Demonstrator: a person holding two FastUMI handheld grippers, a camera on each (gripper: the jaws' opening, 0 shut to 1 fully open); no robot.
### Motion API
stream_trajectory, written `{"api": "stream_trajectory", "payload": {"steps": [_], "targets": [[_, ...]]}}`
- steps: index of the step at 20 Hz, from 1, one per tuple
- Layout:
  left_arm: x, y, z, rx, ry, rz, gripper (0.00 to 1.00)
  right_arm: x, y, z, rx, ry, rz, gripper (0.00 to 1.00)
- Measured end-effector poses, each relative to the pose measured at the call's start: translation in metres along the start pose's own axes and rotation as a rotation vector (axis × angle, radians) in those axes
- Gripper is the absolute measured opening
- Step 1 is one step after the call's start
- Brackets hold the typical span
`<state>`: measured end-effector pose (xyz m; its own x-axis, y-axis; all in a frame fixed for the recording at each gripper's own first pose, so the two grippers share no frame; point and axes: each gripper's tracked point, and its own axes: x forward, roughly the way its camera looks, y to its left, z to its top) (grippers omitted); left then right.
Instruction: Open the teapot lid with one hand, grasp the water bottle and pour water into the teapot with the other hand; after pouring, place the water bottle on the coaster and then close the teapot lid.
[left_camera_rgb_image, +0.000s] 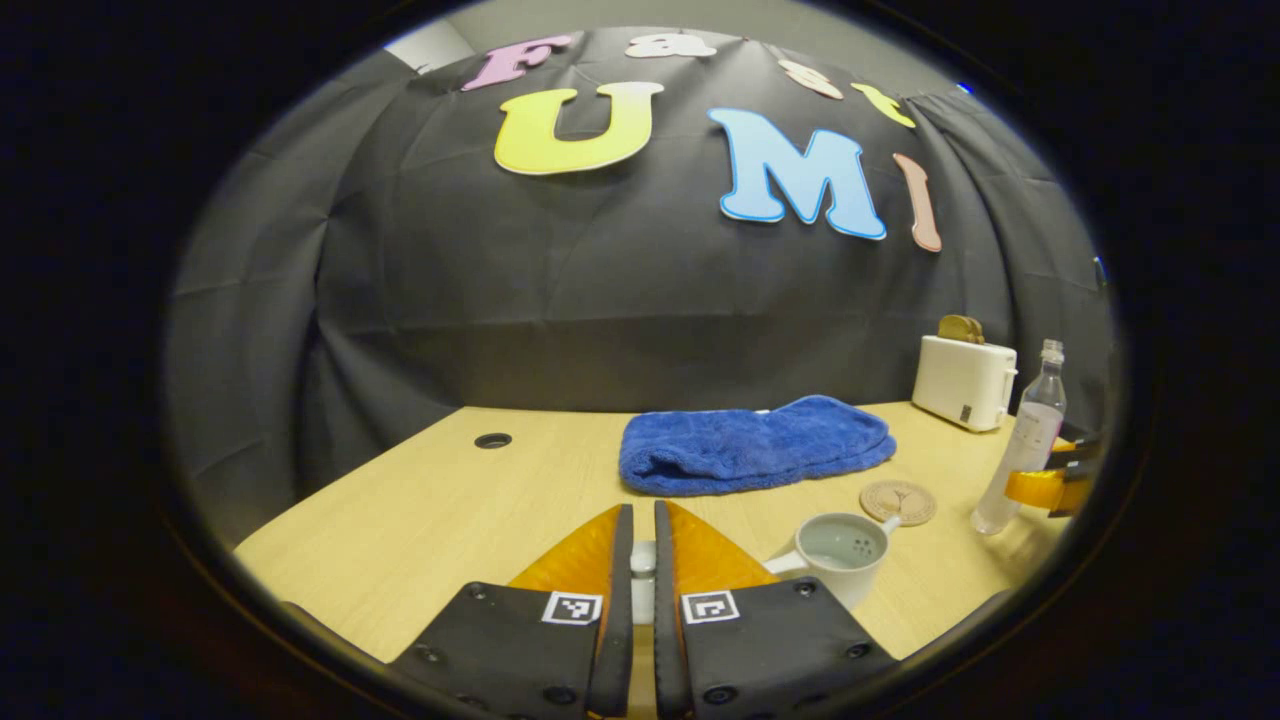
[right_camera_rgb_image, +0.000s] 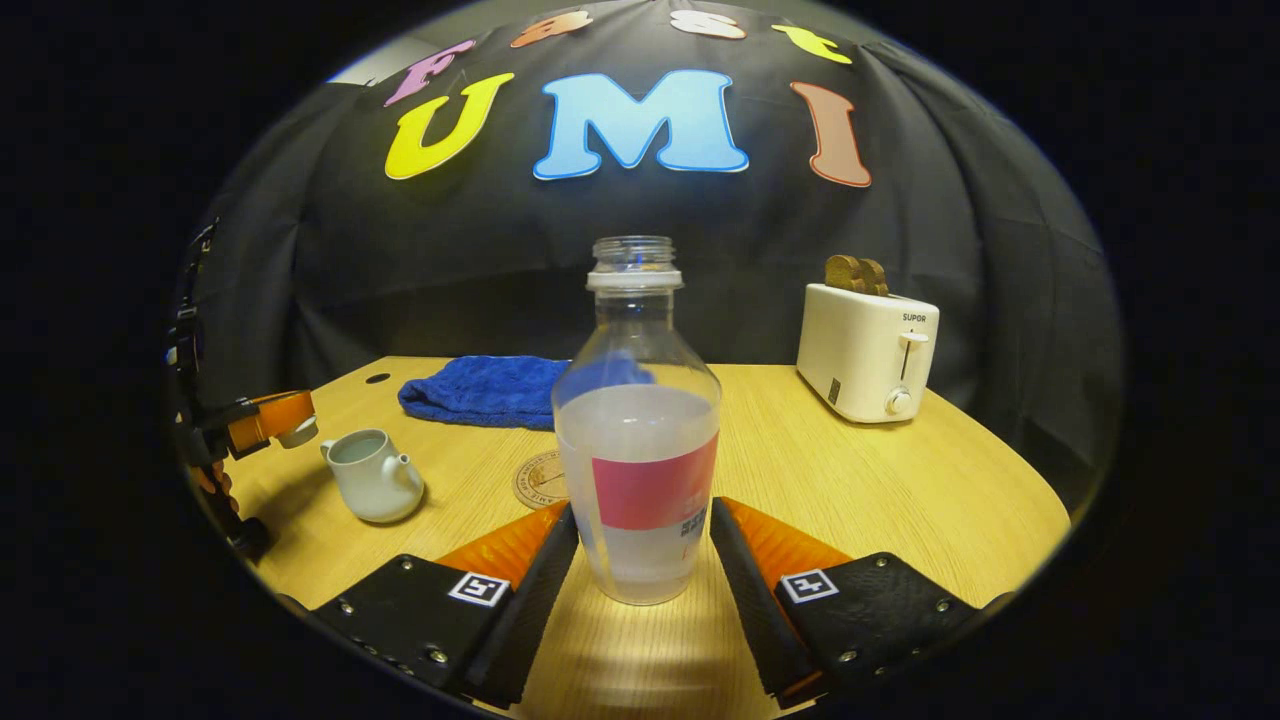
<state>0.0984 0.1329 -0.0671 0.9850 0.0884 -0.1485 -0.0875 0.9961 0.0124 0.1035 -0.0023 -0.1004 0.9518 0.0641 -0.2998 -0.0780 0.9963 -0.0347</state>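
Note:
My left gripper (left_camera_rgb_image: 643, 515) is shut on the small white teapot lid (left_camera_rgb_image: 642, 562), held up to the left of the teapot. The pale teapot (left_camera_rgb_image: 838, 552) stands open on the table, its inside strainer holes showing. In the right gripper view the teapot (right_camera_rgb_image: 372, 476) sits at the left, with the lid (right_camera_rgb_image: 298, 432) in the left gripper (right_camera_rgb_image: 272, 418) above it. My right gripper (right_camera_rgb_image: 642, 510) is shut on the uncapped water bottle (right_camera_rgb_image: 640, 420), about half full, with a red label. The round coaster (right_camera_rgb_image: 538, 480) lies just behind the bottle, between it and the teapot.
A folded blue towel (left_camera_rgb_image: 755, 445) lies at the back middle of the wooden table (left_camera_rgb_image: 430, 510). A white toaster (right_camera_rgb_image: 865, 350) with bread in it stands at the back right. A small round hole (left_camera_rgb_image: 492, 440) is in the tabletop at the far left.

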Motion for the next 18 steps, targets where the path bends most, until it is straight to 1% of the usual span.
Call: {"api": "stream_trajectory", "payload": {"steps": [2, 8, 11, 15, 18], "targets": [[-0.001, 0.000, 0.001, -0.002, -0.003, -0.002, 0.15, 0.000, 0.001, 0.000, -0.021, -0.003, 0.005, 0.78], [-0.006, -0.002, 0.003, -0.006, -0.010, -0.008, 0.16, -0.007, 0.006, 0.013, -0.156, -0.017, -0.030, 0.77], [-0.008, -0.002, 0.005, -0.009, -0.013, -0.011, 0.16, -0.008, 0.011, 0.023, -0.285, -0.021, -0.056, 0.77], [-0.010, -0.002, 0.005, -0.011, -0.014, -0.017, 0.16, -0.001, 0.022, 0.031, -0.472, -0.003, -0.063, 0.77], [-0.009, -0.001, 0.004, -0.010, -0.015, -0.017, 0.16, 0.004, 0.028, 0.040, -0.618, -0.020, -0.083, 0.77]]}}
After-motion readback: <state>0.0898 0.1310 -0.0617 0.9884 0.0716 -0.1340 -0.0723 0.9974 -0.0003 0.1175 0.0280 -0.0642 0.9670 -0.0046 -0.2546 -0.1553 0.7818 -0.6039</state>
